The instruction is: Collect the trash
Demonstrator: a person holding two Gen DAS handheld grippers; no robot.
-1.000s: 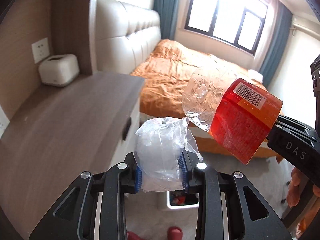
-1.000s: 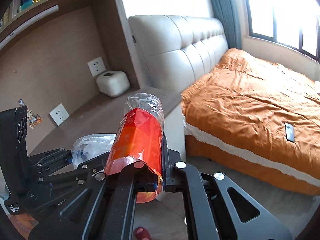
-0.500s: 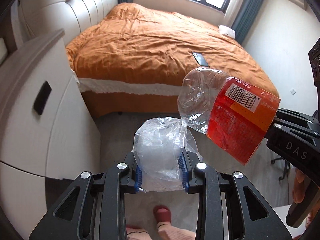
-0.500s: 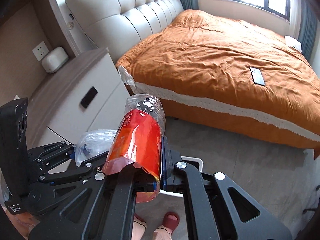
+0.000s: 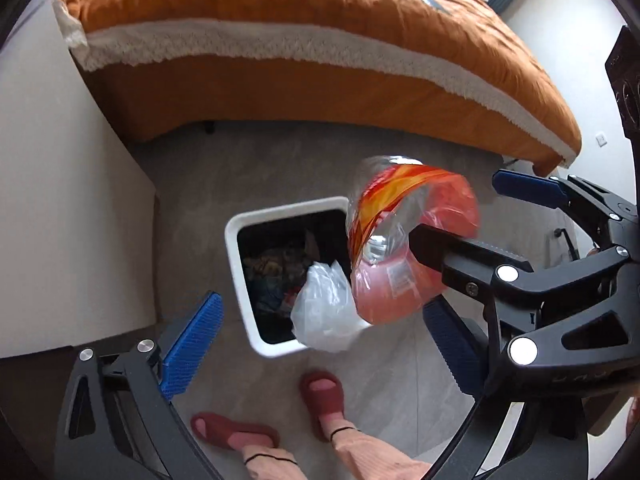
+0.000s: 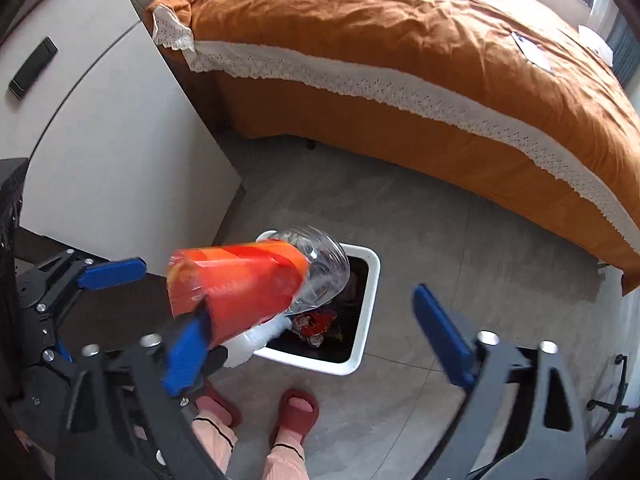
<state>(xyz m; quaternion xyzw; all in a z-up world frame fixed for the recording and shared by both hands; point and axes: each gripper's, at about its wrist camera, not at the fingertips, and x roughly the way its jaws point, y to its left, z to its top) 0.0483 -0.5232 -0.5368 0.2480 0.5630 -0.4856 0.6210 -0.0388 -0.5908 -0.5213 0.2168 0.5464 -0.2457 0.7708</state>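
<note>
Bin (image 5: 240, 280) first, in the left wrist view: we count one, white-rimmed and dark inside, standing on the grey floor (image 5: 248, 168) beside the bed (image 5: 320, 40), with mixed trash already in it. One clear bag (image 5: 324, 312) hangs in the air over the bin's near rim, touching neither pad. Our left tool (image 5: 320, 328) is spread wide, its two blue pads far apart. One bottle (image 5: 408, 240), clear with an orange label, sits above the bin's right edge against one black finger of the right tool (image 5: 472, 216), whose other blue pad stands well off it. Two red slippers (image 5: 324, 396) show at the bottom.

From the right wrist view, the same single bottle (image 6: 248, 284) lies tilted, its clear base over the bin (image 6: 368, 312), its orange part just above the near-left blue pad. Our right tool (image 6: 316, 340) is spread wide, so nothing is clamped. The bag (image 6: 256, 340) shows under the bottle at the bin's near corner. The left tool (image 6: 84, 312) shows at left, also spread. One cabinet (image 6: 112, 152) stands left of the bin, and two slippers (image 6: 296, 412) again.
</note>
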